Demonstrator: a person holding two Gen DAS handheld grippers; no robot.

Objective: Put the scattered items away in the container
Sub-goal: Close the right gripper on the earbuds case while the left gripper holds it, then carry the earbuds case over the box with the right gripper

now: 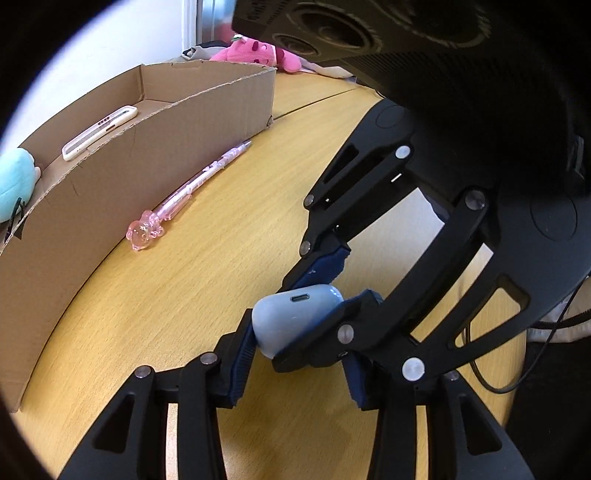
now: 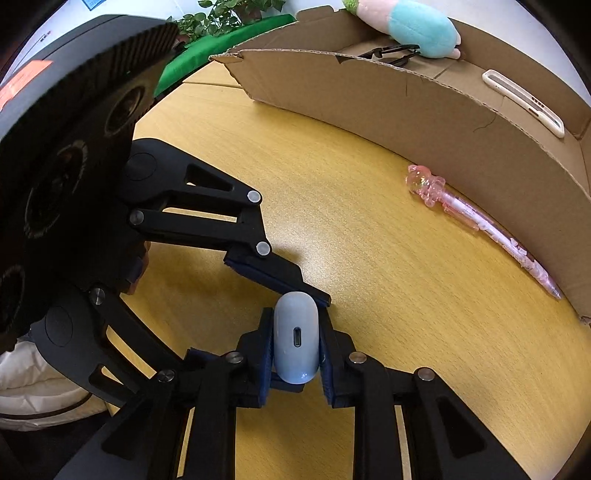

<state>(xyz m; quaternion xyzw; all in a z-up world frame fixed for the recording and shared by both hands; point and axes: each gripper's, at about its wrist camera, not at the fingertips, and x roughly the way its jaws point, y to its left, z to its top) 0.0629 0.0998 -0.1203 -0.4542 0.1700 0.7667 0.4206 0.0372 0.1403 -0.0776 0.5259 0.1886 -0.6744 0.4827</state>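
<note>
Both claws (image 2: 295, 343) pinch the blue earbud case (image 2: 295, 338) above the table (image 2: 369, 240).

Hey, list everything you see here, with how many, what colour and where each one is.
box: one, brown cardboard, far side of the table
phone: one, white, in the box
teal plush: one, teal and pink, at one end of the box
glasses: one pair, black, in the box beside the teal plush
pen: one, clear pink, on the table along the box's front wall
case: one, pale blue, above the table between both tools
pink plush: one, pink, beyond the box
plant: one, green, behind the table
table: one, light wood
left tool: black, shut on the case
right tool: black, shut on the case
</note>
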